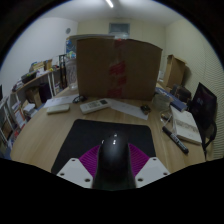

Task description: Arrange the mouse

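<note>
A black computer mouse (112,158) sits between my two fingers, its body filling the gap and touching both magenta pads (90,159). My gripper (112,165) is shut on it. Under and ahead of the mouse lies a black mouse mat (88,135) on the wooden desk (55,125). I cannot tell whether the mouse rests on the mat or hangs just above it. The lower part of the mouse and the fingertips are hidden.
A large cardboard box (118,66) stands at the back of the desk. A white keyboard (95,104) and papers lie before it. A black remote (175,140) and a monitor (204,105) are at the right. Shelves (25,95) stand at the left.
</note>
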`<action>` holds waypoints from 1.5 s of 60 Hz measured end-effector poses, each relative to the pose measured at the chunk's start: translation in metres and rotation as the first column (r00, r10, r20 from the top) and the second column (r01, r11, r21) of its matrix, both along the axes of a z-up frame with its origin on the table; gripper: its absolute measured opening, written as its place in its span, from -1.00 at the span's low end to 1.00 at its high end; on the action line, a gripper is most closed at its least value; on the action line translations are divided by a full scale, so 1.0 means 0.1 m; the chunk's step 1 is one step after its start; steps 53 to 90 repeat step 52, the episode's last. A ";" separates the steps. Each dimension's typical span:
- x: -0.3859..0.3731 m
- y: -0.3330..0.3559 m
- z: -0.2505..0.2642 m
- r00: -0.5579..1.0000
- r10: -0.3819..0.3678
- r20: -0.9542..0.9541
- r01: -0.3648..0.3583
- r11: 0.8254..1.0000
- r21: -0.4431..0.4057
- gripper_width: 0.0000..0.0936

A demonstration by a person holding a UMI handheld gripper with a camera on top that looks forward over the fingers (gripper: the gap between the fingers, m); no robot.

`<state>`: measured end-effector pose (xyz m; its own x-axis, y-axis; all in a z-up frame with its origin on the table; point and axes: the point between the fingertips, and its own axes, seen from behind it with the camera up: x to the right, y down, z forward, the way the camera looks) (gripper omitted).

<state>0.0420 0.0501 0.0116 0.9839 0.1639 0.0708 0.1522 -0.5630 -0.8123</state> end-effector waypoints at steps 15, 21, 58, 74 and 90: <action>0.00 -0.04 -0.19 1.000 -0.007 -0.030 0.005 0.998 -0.064 0.04; -0.01 -0.03 -0.18 0.999 -0.003 -0.048 0.000 0.998 -0.060 0.47; 0.14 -1.09 0.57 0.975 0.078 -0.208 -0.052 0.991 0.125 0.79; 0.14 -1.09 0.57 0.975 0.078 -0.208 -0.052 0.991 0.125 0.79; 0.14 -1.09 0.57 0.975 0.078 -0.208 -0.052 0.991 0.125 0.79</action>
